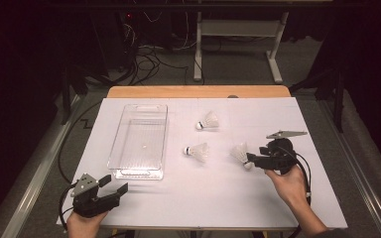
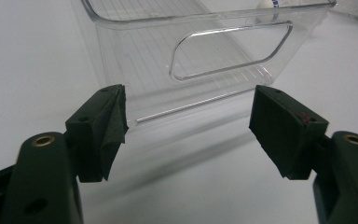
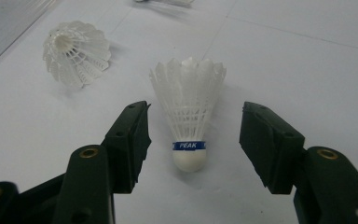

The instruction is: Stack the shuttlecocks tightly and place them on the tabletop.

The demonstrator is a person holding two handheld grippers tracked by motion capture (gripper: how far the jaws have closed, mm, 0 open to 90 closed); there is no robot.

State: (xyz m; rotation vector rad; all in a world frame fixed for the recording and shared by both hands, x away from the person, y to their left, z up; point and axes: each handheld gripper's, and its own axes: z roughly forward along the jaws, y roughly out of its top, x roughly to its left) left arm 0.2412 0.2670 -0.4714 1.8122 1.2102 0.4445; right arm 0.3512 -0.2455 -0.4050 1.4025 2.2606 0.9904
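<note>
The nearest shuttlecock (image 3: 189, 116) lies on the white table cover (image 1: 218, 198) toward the person's right, between the spread jaws of the right gripper (image 3: 193, 140), its rounded white cork base with the blue band pointing back toward the camera in the right gripper view and its feather skirt fanning away. Neither jaw touches it; the gripper stands wide open around it, held in the right hand (image 1: 290, 183). It looks very light, so a brush from one jaw alone would likely roll or spin it across the smooth sheet, and the skirt is thin and springy and would probably crush or splay under a hard pinch. The firm place to take hold seems to be the cork base or the banded neck just above it, with both pads closing evenly. Two more shuttlecocks lie farther off: a second shuttlecock (image 1: 197, 150) near the table's middle and a third shuttlecock (image 1: 208, 121) beyond it. To their left sits a clear plastic bin (image 1: 124, 144), empty as far as can be seen. The left gripper (image 2: 186, 116) waits near the front left edge, jaws wide apart, holding nothing, aimed at the bin's handled end wall
</note>
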